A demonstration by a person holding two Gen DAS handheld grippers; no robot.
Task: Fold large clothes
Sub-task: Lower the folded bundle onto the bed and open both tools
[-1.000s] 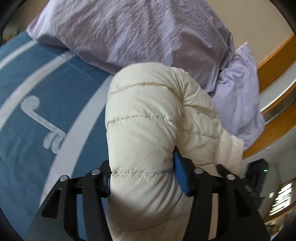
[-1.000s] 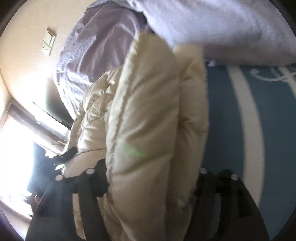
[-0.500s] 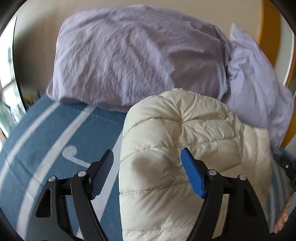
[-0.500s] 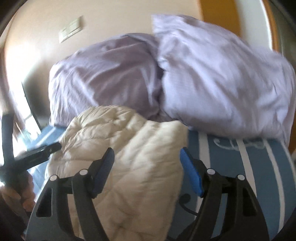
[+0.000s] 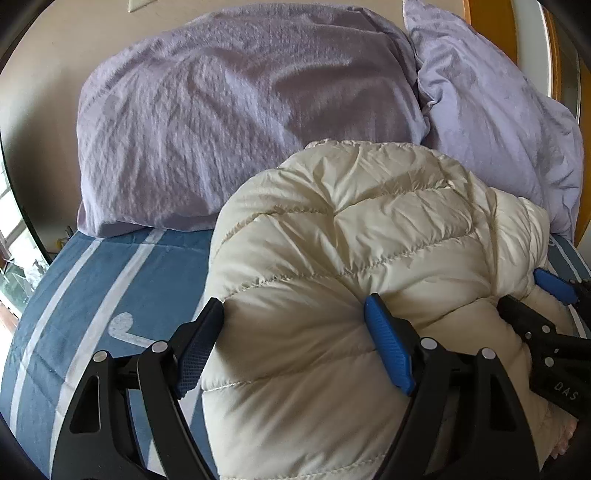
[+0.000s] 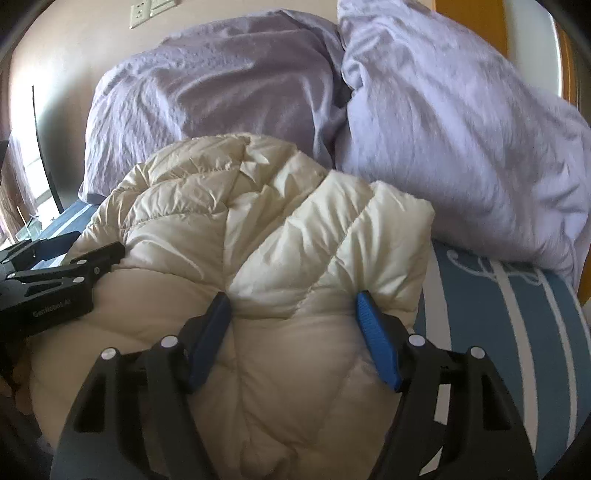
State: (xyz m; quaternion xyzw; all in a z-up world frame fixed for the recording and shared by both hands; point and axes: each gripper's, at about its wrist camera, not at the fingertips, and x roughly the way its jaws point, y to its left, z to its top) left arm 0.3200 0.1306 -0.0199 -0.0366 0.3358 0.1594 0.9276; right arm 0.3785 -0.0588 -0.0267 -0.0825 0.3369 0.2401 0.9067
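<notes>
A cream quilted puffer jacket [image 5: 369,251] lies bunched in a folded mound on the blue striped bedspread [image 5: 92,280], its far end against the pillows. My left gripper [image 5: 291,325] is open, its jaws wide on either side of the jacket's left part, pressing into it. My right gripper [image 6: 293,317] is open the same way over the jacket [image 6: 258,229] on its right part. Each gripper shows in the other's view: the right one [image 5: 546,295] at the far right, the left one [image 6: 85,258] at the far left.
Two lilac pillows [image 5: 229,122] [image 5: 491,122] stand against the beige wall behind the jacket. A wooden headboard edge [image 5: 487,33] is at the top right. A window [image 5: 14,229] is at the left. Wall switches [image 6: 147,9] are above the pillows.
One second ago both grippers were shut on the jacket and held it up on its side. They have let go, opened wide, and the jacket now lies flat on the bed.
</notes>
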